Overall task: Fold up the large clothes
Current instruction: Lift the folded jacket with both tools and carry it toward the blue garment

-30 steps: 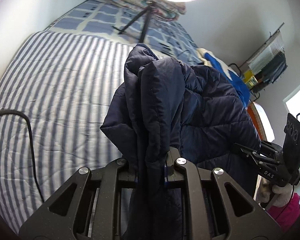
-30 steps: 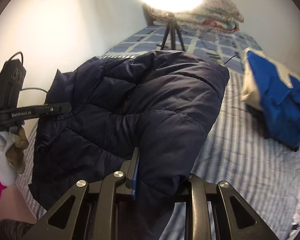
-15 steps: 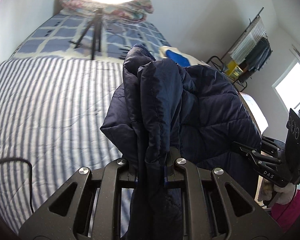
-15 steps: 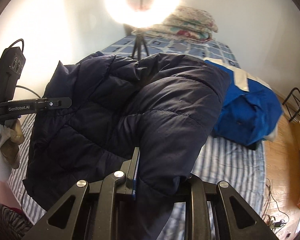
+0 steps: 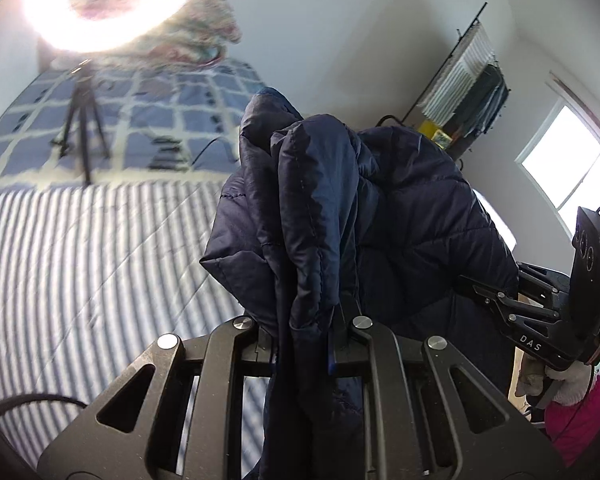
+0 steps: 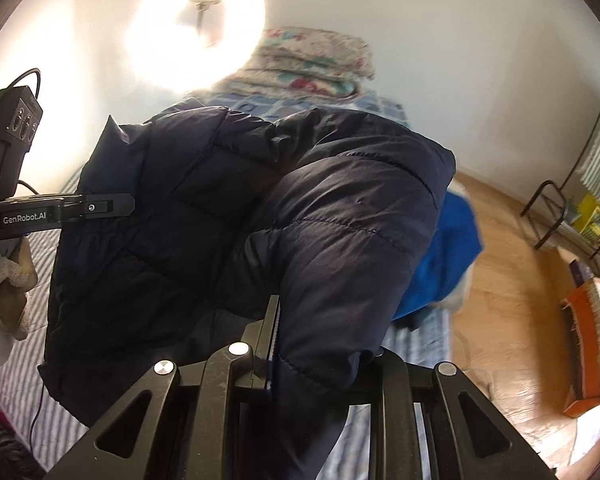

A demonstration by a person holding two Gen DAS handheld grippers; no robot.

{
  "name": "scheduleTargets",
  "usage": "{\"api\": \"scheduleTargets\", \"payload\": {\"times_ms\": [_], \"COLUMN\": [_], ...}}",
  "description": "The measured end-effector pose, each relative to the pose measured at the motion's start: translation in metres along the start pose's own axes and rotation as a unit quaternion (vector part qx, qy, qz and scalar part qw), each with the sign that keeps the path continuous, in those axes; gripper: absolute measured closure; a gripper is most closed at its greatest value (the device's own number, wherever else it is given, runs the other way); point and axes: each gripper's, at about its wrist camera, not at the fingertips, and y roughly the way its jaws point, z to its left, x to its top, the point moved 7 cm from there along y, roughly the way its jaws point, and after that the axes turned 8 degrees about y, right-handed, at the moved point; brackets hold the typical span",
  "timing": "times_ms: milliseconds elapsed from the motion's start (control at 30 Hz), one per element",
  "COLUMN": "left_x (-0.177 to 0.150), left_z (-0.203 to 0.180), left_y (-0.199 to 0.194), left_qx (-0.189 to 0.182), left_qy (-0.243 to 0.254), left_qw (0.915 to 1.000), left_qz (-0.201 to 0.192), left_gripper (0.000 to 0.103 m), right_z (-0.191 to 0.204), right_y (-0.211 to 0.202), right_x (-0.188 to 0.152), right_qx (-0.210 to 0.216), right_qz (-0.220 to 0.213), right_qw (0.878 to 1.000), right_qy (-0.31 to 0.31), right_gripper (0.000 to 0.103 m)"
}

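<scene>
The dark blue puffy jacket (image 5: 400, 216) hangs above the striped bed (image 5: 80, 260), pinched tight by the left gripper (image 5: 306, 332) and the right gripper (image 6: 316, 354).

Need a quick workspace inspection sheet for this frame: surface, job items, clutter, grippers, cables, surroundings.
Surface: striped bed cover, checked blanket behind it.
Job's things: dark puffer jacket bunched and held up between both grippers.
Clutter: blue garment on the bed; folded floral quilts at the far end.
Grippers: left gripper shut on the jacket; right gripper shut on the jacket.
Cables: black cable over the striped cover.
Surroundings: ring light on a tripod, clothes rack, window, wooden floor.
</scene>
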Motion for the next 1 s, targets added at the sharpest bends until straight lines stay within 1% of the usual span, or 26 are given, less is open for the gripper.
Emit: {"api": "scheduleTargets", "payload": {"times_ms": [100,200,333,600,700,800,900,1000], "left_x": [0.024,0.056,0.092,0.160,0.177,0.185,0.186,0.179], "left_z": [-0.011,-0.019,-0.021,-0.022,-0.016,-0.006,0.007,0.017], "left_y": [0.023,0.050,0.082,0.139,0.156,0.172,0.193,0.208], "left_qx": [-0.006,-0.006,-0.011,-0.005,-0.001,0.005,0.013,0.027], "left_qy": [0.013,0.026,0.024,0.034,0.029,0.022,0.015,0.015], "left_qw": [0.9999,0.9995,0.9993,0.9983,0.9980,0.9981,0.9986,0.9988], "left_qz": [-0.005,-0.017,-0.026,-0.046,-0.056,-0.057,-0.048,-0.039], "left_gripper": [0.089,0.089,0.089,0.089,0.089,0.089,0.089,0.089], "right_z": [-0.023,-0.046,-0.071,-0.113,-0.125,-0.133,-0.136,-0.139], "right_y": [0.006,0.012,0.027,0.068,0.087,0.105,0.124,0.144], "right_x": [0.021,0.044,0.073,0.129,0.152,0.169,0.171,0.166], "right_qx": [-0.024,-0.044,-0.067,-0.096,-0.098,-0.101,-0.098,-0.095], "right_qz": [-0.012,-0.024,-0.035,-0.049,-0.057,-0.066,-0.064,-0.055], "right_qw": [1.000,0.999,0.997,0.994,0.994,0.993,0.993,0.994], "right_qy": [-0.001,0.002,0.002,-0.005,-0.006,-0.009,-0.005,-0.004], "right_gripper": [0.082,0.082,0.083,0.083,0.083,0.083,0.083,0.083]}}
